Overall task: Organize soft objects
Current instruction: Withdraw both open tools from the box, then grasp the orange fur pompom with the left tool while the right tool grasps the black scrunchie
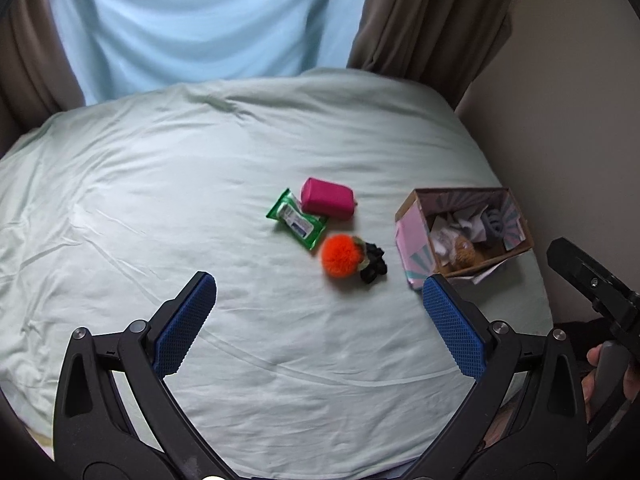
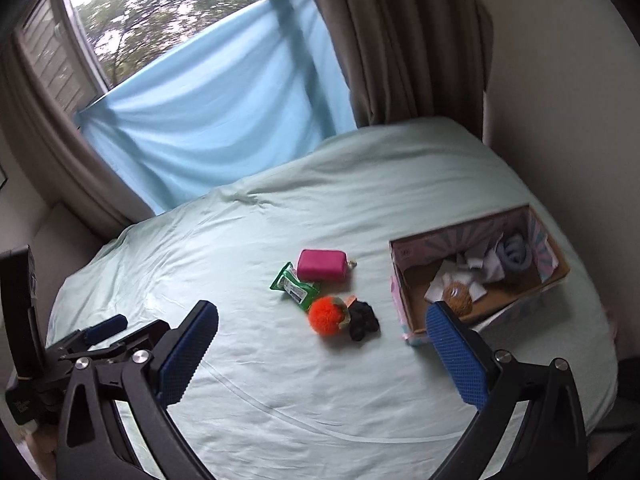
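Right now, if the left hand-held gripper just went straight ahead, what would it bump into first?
Probably the fuzzy orange pom-pom. It lies nearly dead ahead of the open left hand-held gripper, with only bare bed sheet between. Depth is hard to judge, so it might touch the sheet first.

Brown curtains [image 2: 404, 40] & blue cloth [image 2: 216, 112] over window [image 2: 120, 12], bed sheet [image 1: 200, 208] wrinkled.

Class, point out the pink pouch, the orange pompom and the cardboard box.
pink pouch [image 1: 326, 199]: left wrist view, top face.
orange pompom [image 1: 342, 257]: left wrist view, fluffy middle.
cardboard box [image 2: 404, 300]: right wrist view, near wall.
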Demonstrator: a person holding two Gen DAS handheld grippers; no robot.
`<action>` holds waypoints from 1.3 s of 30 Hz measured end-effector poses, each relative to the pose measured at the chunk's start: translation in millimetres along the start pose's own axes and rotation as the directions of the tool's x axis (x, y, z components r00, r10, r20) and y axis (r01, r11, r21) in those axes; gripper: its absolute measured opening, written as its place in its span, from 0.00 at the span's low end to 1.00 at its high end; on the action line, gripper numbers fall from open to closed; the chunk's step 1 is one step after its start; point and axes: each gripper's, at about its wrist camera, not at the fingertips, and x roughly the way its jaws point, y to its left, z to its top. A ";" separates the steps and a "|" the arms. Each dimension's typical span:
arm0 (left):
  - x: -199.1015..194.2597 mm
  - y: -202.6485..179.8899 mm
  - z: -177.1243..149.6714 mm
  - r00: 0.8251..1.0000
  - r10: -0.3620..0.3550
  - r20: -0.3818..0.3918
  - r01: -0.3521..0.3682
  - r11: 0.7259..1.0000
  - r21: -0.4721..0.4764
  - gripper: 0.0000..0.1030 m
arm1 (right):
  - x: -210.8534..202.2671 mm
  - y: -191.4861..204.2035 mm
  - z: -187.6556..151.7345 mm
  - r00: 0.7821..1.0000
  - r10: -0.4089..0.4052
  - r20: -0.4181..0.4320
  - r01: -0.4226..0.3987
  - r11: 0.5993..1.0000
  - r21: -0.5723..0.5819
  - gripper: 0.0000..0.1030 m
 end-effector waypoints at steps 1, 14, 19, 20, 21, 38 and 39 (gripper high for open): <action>11.5 1.2 -0.1 1.000 -0.004 -0.017 0.004 1.000 -0.002 1.00 | 5.8 -2.9 -2.1 1.000 0.001 -0.006 -0.001 1.000 0.019 1.00; 152.2 -3.9 8.1 0.980 -0.046 -0.196 0.035 0.998 -0.060 1.00 | 121.2 -61.4 -41.1 0.997 0.028 -0.065 0.006 0.878 0.478 1.00; 207.7 -19.2 10.2 0.966 -0.038 -0.255 0.038 0.999 -0.006 1.00 | 171.1 -93.1 -66.1 0.995 0.032 -0.099 0.043 0.739 0.672 1.00; 219.7 -22.2 9.7 0.962 -0.039 -0.269 0.041 0.999 0.002 1.00 | 179.4 -97.3 -70.3 0.994 0.035 -0.105 0.049 0.714 0.698 1.00; 230.5 -24.7 9.3 0.959 -0.038 -0.281 0.042 0.999 0.008 0.99 | 188.0 -101.6 -74.9 0.993 0.041 -0.107 0.050 0.685 0.727 1.00; 324.8 -68.5 -6.2 0.943 0.035 -0.330 0.077 0.944 0.321 0.79 | 286.6 -127.6 -115.0 0.992 0.087 -0.092 0.048 0.412 0.910 0.83; 326.6 -72.9 -8.4 0.945 0.042 -0.324 0.080 0.931 0.355 0.77 | 288.6 -127.3 -115.8 0.993 0.077 -0.094 0.054 0.409 0.911 0.81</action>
